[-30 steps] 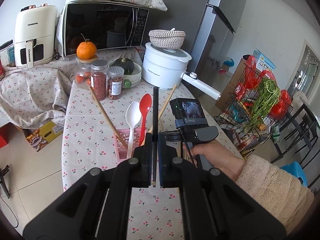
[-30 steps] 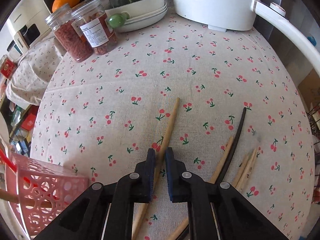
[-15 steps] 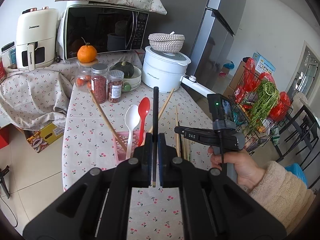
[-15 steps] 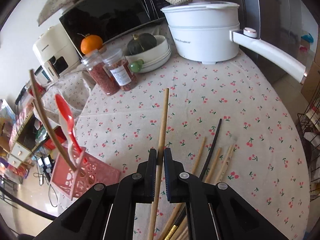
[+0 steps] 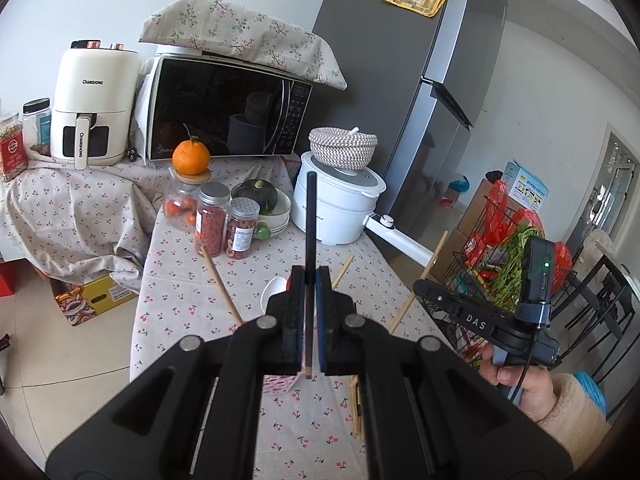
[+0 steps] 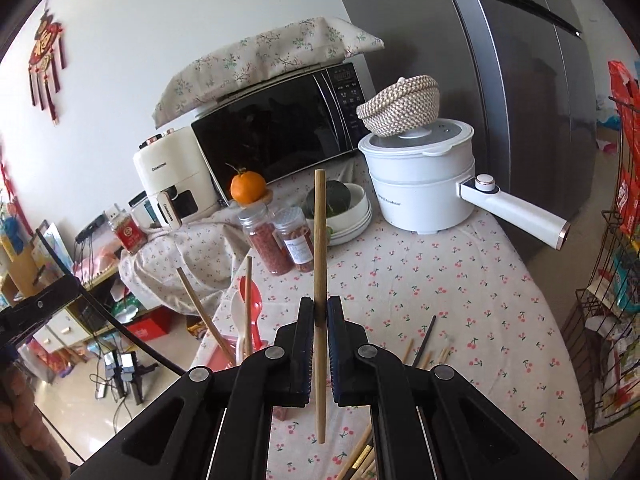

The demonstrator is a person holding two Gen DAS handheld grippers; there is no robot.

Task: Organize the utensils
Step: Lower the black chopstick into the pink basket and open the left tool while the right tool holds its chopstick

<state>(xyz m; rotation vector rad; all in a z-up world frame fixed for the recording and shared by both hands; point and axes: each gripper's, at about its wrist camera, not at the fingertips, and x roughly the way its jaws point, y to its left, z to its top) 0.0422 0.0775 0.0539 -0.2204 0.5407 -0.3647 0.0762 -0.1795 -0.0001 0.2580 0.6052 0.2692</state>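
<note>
1. Left claw (image 5: 307, 280) grips a black chopstick (image 5: 310, 216), centre frame.
2. Right claw (image 6: 320, 312) grips a wooden chopstick (image 6: 319, 240), centre frame.
3. The pink holder (image 6: 226, 350), lower left, holds spoons and two chopsticks.
4. Loose chopsticks (image 6: 424, 344) remain on the table (image 6: 460, 288), lower right; roughly halfway.

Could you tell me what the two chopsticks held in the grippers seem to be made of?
The light chopstick looks like bare wood or bamboo: matte tan, faint grain. The black chopstick has a smooth, uniform dark surface, probably lacquered wood or plastic; the pictures cannot settle which.
</note>
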